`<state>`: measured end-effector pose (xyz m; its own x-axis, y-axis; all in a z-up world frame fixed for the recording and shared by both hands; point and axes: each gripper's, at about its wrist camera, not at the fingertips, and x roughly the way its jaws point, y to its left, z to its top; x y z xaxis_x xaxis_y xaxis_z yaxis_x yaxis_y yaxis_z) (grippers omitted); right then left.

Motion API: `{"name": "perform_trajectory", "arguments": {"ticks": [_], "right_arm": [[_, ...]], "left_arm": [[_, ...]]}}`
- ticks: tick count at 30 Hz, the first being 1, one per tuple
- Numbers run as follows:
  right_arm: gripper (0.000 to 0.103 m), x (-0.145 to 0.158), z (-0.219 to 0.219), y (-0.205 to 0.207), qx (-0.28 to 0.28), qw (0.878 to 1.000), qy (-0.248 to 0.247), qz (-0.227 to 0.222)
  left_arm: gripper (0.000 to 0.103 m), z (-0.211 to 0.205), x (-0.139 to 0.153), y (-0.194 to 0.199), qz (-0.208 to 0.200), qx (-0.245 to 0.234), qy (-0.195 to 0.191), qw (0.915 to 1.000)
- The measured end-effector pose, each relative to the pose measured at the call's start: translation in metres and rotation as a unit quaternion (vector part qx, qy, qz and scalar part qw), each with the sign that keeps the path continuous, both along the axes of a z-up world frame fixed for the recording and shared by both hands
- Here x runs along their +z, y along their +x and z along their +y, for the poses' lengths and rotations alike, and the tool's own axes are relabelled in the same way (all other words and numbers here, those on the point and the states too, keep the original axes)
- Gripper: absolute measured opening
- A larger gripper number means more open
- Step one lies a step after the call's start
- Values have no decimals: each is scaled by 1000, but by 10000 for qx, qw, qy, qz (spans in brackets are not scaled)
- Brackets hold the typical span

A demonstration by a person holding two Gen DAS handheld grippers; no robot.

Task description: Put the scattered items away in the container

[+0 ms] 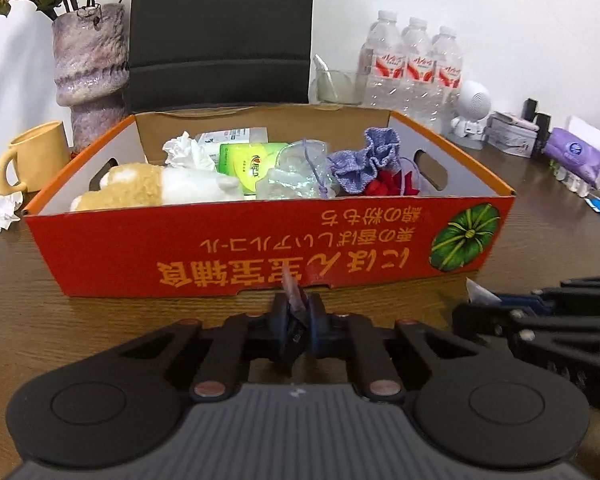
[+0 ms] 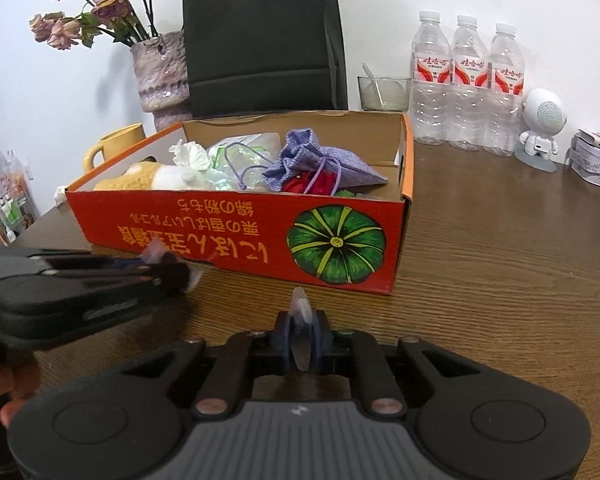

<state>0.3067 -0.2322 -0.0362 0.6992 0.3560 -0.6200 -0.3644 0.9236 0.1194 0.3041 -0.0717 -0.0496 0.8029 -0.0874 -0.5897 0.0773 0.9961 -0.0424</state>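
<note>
An orange cardboard box (image 1: 148, 252) (image 2: 236, 240) with a pumpkin print stands on the wooden table. It holds a plush toy (image 1: 152, 186), white tissue (image 1: 188, 152), a green packet (image 1: 252, 162), a clear bag (image 1: 296, 176) and a purple knit pouch (image 1: 364, 164) (image 2: 312, 160). My left gripper (image 1: 298, 312) (image 2: 180, 270) is shut on a thin small packet (image 1: 292, 284) just before the box's front wall. My right gripper (image 2: 302, 332) (image 1: 480, 300) is shut on a thin translucent packet (image 2: 302, 308), right of the left one.
Behind the box stand a purple vase (image 1: 90, 68), a black bag (image 1: 220, 32), a glass (image 1: 336, 86), three water bottles (image 1: 412, 64) and a white speaker figure (image 1: 470, 116). A yellow mug (image 1: 32, 158) and crumpled tissue (image 1: 0, 214) lie left. A purple tissue pack (image 1: 576, 154) is right.
</note>
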Motion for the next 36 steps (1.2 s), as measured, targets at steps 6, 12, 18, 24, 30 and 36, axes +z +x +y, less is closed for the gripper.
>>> {"name": "perform_trajectory", "arguments": {"ticks": [6, 12, 18, 24, 30, 36], "right_arm": [[10, 1, -2, -2, -36, 10000, 69, -2], [10, 4, -2, -5, -30, 9999, 115, -37], [10, 12, -2, -11, 23, 9997, 205, -115], [10, 33, -2, -17, 80, 9984, 446, -328], [10, 63, 1, -3, 79, 9952, 798, -552], [10, 75, 16, 42, -133, 9931, 910, -729]], "left_arm": [[8, 9, 11, -19, -181, -177, -220, 9994], [8, 18, 19, -30, -316, -214, -327, 9987], [8, 31, 30, -40, -452, -167, -466, 9978], [8, 46, 48, -47, -672, -197, -670, 9953], [8, 59, 77, -26, -995, -161, -695, 9925], [8, 69, 82, 12, -1161, -11, -928, 9889]]}}
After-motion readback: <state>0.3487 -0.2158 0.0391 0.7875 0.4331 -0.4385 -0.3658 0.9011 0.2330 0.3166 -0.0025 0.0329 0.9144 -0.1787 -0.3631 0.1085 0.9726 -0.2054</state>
